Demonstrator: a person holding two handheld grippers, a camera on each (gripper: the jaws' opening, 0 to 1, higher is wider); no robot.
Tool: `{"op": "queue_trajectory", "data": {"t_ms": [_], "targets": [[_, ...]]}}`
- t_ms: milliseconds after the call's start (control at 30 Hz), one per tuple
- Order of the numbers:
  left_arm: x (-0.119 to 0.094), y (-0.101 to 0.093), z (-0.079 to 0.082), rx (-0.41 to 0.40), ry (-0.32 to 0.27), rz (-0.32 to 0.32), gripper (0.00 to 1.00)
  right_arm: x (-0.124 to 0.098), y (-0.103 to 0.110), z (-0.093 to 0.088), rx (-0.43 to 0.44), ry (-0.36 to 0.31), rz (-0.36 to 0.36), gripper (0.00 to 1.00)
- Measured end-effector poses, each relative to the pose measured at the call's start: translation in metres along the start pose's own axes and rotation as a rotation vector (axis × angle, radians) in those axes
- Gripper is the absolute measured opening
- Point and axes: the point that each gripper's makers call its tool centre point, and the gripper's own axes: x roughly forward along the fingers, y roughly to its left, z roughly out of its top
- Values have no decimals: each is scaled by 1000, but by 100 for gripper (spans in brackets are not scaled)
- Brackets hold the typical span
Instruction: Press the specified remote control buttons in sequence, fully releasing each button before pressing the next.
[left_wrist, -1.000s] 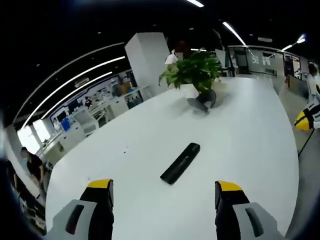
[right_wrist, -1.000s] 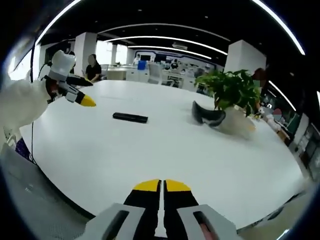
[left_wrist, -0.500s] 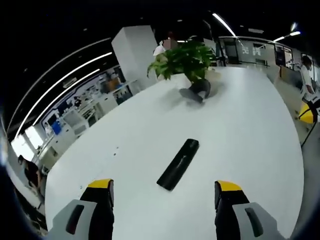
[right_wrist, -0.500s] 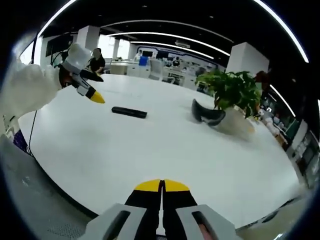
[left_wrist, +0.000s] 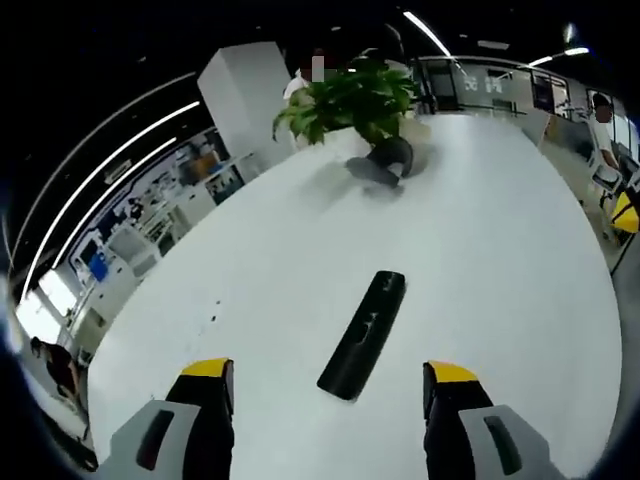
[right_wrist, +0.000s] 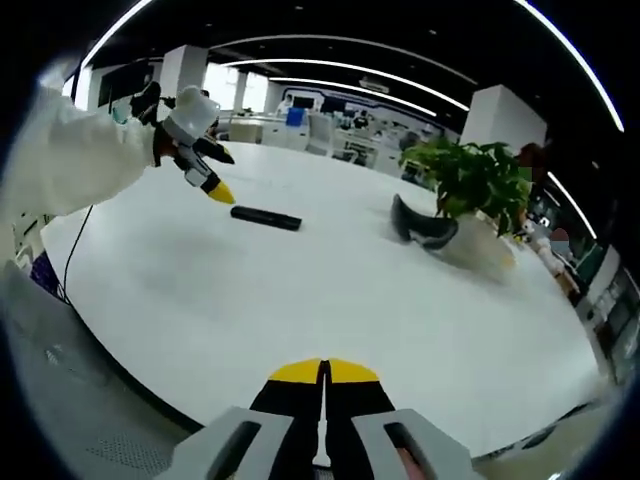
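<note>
A long black remote control (left_wrist: 363, 333) lies flat on the white table (left_wrist: 500, 250), just ahead of my left gripper (left_wrist: 327, 378), whose yellow-tipped jaws stand wide open on either side of its near end. In the right gripper view the same remote control (right_wrist: 266, 218) lies far off at the left, with the left gripper (right_wrist: 205, 172) and a white sleeve (right_wrist: 80, 165) hovering over it. My right gripper (right_wrist: 323, 372) is shut, jaws pressed together with nothing between them, low over the table's near edge.
A potted green plant (left_wrist: 350, 100) stands at the table's far end with a dark curved headset (left_wrist: 380, 162) lying beside it; both appear as plant (right_wrist: 470, 180) and headset (right_wrist: 422, 228) in the right gripper view. Desks and people sit beyond the table.
My left gripper has moved forward toward the remote, which now lies closer between its jaws. In the right gripper view the left gripper has travelled right, up to the remote. The right gripper stays shut.
</note>
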Motion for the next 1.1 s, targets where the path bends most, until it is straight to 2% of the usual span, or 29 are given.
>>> {"op": "queue_trajectory", "data": {"t_ms": [267,333,467,533,567,767,867,900,933,967,1100], "targets": [[24,1,-4,37,46,-53,76,1,2,-3,-10,23,3,0],[28,2,-6,49,58,-58,72,1,2,-3,-9,23,-2,0],[33,2,-12,83,96,-84,57,1,3,-4,-6,27,4,0],[35,-2,-17,74,132,-132,52,1,4,-4,-3,30,10,0],[37,0,-18,64,140,-131,49,1,4,-4,-4,31,11,0],[45,-2,-28,139,219,-229,45,2,5,-5,-3,38,14,0],[48,-8,-31,123,246,-299,42,2,5,-5,-4,38,15,0],[49,-7,-32,119,252,-306,40,2,5,-6,-4,42,16,0],[50,-8,-36,120,282,-325,38,2,5,-6,-5,43,15,0],[52,-8,-37,128,281,-330,35,2,5,-5,-4,40,13,0],[55,-15,-45,142,327,-392,31,2,5,-6,-1,45,14,0]]}}
